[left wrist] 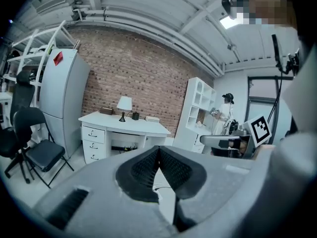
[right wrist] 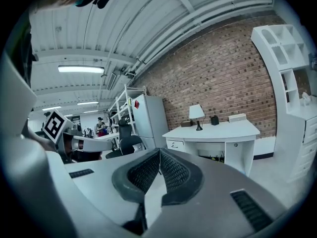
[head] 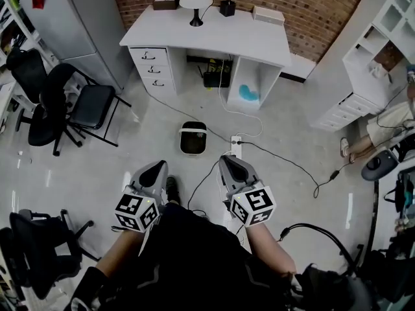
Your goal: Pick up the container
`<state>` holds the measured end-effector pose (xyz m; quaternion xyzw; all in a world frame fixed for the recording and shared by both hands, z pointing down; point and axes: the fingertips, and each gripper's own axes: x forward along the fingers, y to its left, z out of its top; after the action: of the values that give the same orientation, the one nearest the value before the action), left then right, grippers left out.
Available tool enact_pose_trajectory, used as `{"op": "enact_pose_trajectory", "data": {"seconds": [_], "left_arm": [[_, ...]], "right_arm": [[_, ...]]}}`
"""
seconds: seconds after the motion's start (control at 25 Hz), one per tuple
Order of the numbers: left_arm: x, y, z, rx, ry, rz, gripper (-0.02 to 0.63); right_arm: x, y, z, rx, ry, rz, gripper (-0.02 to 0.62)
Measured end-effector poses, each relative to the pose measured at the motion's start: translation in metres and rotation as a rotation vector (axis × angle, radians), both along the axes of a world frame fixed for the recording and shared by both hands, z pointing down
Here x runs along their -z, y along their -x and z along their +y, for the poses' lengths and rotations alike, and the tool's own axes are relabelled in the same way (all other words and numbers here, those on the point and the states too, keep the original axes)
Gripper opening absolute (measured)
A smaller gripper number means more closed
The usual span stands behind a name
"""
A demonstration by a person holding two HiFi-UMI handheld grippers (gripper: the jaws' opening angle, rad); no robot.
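Left gripper (head: 157,169) was shut, empty. Container (head: 193,138) sat on the floor (head: 117,157) ahead of both grippers, short of the desk (head: 214,34), beside a power strip (head: 235,146). It looked light, rigid and probably slick, so its rim seemed the best hold. Right gripper (head: 231,164) was shut, empty too.

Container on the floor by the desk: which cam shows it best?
Head view. The container stands in plain sight on the floor in front of the desk, seen from above with its dark opening. The left and right gripper views show the desk but not the container.
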<state>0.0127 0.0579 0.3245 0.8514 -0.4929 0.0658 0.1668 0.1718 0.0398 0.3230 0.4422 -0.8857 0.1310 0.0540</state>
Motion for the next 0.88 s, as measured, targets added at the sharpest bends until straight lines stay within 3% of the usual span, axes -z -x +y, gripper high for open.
{"op": "enact_pose_trajectory", "data": {"seconds": [0.4,0.64,0.88], "left_arm": [[-0.001,0.043,-0.116,-0.103,-0.02,0.039,0.011],[-0.021,0.076,-0.175,-0.133,0.015,0.028,0.011],[-0.05,0.101,-0.211,-0.177,0.074,0.034,0.011]], "right_arm": [[-0.001,0.056,-0.097,-0.012,0.009,0.062,0.008],[-0.025,0.087,-0.154,0.001,0.043,0.158,0.009],[-0.059,0.11,-0.199,-0.021,0.107,0.194,0.009]]}}
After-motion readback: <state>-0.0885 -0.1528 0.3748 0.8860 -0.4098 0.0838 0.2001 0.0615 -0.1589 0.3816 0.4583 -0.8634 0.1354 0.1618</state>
